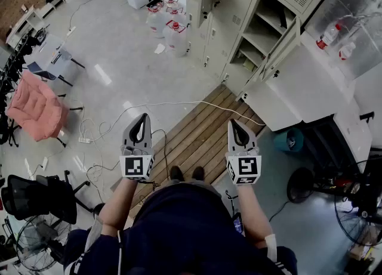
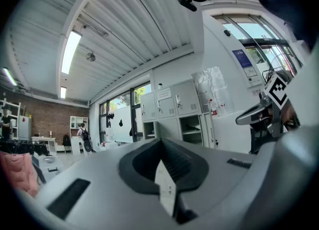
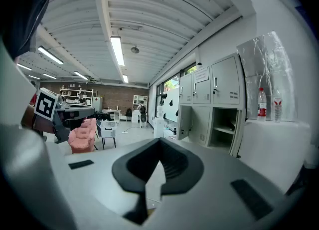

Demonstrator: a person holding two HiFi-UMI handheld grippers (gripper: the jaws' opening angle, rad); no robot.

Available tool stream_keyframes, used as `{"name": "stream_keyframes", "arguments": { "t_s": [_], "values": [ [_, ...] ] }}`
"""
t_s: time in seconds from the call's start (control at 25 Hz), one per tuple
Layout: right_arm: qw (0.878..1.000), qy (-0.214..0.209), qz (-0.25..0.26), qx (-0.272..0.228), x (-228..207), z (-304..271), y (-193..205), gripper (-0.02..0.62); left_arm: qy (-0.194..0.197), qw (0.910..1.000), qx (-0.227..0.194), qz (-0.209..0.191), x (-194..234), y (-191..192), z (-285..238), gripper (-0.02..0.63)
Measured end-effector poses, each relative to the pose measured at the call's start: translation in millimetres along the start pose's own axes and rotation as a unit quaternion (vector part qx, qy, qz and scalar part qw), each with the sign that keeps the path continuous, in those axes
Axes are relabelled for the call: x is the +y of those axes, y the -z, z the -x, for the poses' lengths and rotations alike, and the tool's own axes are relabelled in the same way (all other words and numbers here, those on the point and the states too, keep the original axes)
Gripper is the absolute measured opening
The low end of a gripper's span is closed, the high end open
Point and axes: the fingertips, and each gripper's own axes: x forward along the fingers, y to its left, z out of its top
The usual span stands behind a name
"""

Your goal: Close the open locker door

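While the person stands on the wooden decking [image 1: 200, 136], the big grey locker bank [image 1: 239, 11] sits up ahead and to the right, well apart from both grippers. Its open locker door [image 1: 279, 50] swings out at the near end, just beside a white tabletop [image 1: 298, 92], with bare shelves showing behind it. Off to the left there's a pink chair [image 1: 36, 105], plus water jugs [image 1: 170, 26] on the floor by the lockers. The left gripper [image 1: 142, 116] and right gripper [image 1: 233, 122] are held out side by side, jaws closed together, nothing in either.
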Motion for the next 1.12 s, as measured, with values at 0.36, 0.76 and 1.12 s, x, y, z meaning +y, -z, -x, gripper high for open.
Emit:
{"name": "stream_keyframes", "arguments": {
  "t_s": [0.36,0.76,1.12],
  "values": [
    [1.000,-0.006,0.001,0.002,2.8,1.7,0.5,-0.006,0.000,1.0000,0.000,0.002,-2.2,-1.3,4.3,0.005],
    [1.000,-0.015,0.007,0.004,4.3,-0.1,0.9,-0.005,-0.003,1.0000,0.007,-0.001,-2.1,1.0,6.5,0.005],
    [1.000,-0.029,0.006,0.002,3.9,-1.6,-0.5,0.023,-0.004,1.0000,0.008,-0.003,-2.8,-3.6,5.4,0.005]
  ]
}}
